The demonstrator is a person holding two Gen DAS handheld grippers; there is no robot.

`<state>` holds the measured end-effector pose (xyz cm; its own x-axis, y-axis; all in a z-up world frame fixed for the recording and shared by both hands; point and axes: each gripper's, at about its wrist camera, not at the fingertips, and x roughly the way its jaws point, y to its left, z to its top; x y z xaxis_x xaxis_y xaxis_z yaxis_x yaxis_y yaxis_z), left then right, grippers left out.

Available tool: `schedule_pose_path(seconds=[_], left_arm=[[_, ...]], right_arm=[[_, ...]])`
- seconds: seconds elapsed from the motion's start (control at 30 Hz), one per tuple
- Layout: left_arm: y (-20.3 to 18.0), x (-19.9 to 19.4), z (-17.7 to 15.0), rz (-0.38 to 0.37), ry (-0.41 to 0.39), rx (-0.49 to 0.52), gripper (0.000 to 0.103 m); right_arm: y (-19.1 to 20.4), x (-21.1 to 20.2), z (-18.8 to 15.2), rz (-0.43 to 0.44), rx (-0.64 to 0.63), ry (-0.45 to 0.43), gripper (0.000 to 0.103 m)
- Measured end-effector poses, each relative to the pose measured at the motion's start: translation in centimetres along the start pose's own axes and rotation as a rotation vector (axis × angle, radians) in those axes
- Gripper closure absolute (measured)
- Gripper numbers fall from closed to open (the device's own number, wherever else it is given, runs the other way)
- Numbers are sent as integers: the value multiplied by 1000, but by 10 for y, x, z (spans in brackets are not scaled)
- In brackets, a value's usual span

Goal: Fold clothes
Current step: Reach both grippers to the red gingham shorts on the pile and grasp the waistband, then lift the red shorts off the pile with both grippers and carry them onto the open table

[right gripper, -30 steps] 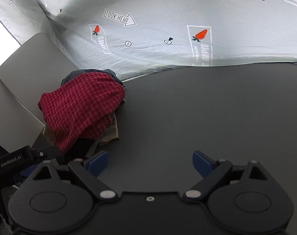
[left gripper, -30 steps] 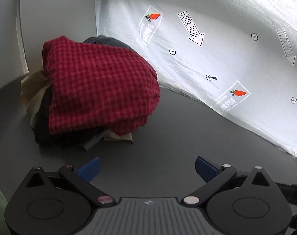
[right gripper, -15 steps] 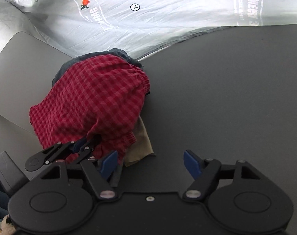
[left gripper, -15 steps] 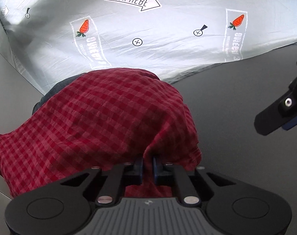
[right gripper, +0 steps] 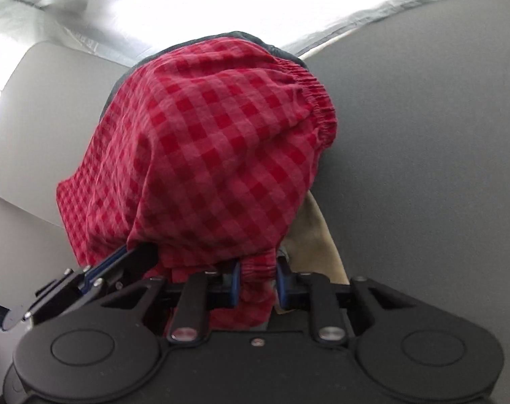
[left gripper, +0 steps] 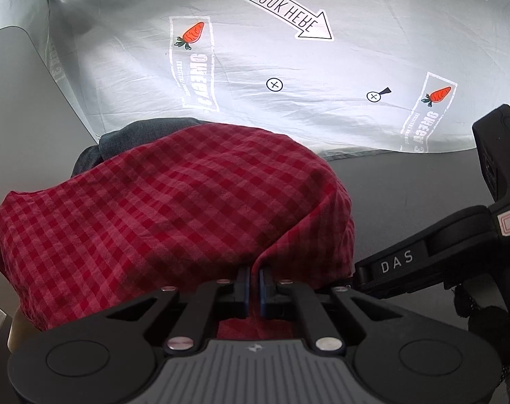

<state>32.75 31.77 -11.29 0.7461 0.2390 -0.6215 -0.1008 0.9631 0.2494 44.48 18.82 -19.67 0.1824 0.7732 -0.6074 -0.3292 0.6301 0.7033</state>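
The left claw (left gripper: 254,284) pinches a fold of red checked shorts (left gripper: 174,208) between its nearly closed blue pads, while the right claw (right gripper: 257,281), jaws narrowed, grips a bunched hem of the same garment (right gripper: 221,141) just beside it. The shorts drape over a heap of clothes, including a dark garment (left gripper: 143,134) and a beige one (right gripper: 317,235), on a dark grey tabletop (right gripper: 440,134) before a printed white sheet (left gripper: 288,67).
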Motion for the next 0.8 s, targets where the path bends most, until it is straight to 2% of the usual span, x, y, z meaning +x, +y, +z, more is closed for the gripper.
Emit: schedule_pose_path(seconds=[0.13,0.27,0.37,0.53,0.67,0.73,0.8], left_arm=[[-9,-20,8,51,-70,-5,100],[-28,-46,17,116,-146,46,100],[-44,-70,31,98,-198,9,100],[-90,-120,55,98,-317,-26,101],[-130,-161,66,97,-381,-90,103],[-151,-183,66,115,-405,-101,103],[-169,-204,64,95,-411,-125,103]], right_arm=[[22,-42,-14,-150,-199,-100,82],[36,-102,-29,-290,-394,-240,83],[45,-151,-39,-393,-517,-359,83],[49,-243,-57,-646,-757,-616,83],[40,-321,-73,-789,-820,-801,83],[32,-363,-84,-833,-821,-868,83],[24,-401,-93,-852,-809,-922,83]])
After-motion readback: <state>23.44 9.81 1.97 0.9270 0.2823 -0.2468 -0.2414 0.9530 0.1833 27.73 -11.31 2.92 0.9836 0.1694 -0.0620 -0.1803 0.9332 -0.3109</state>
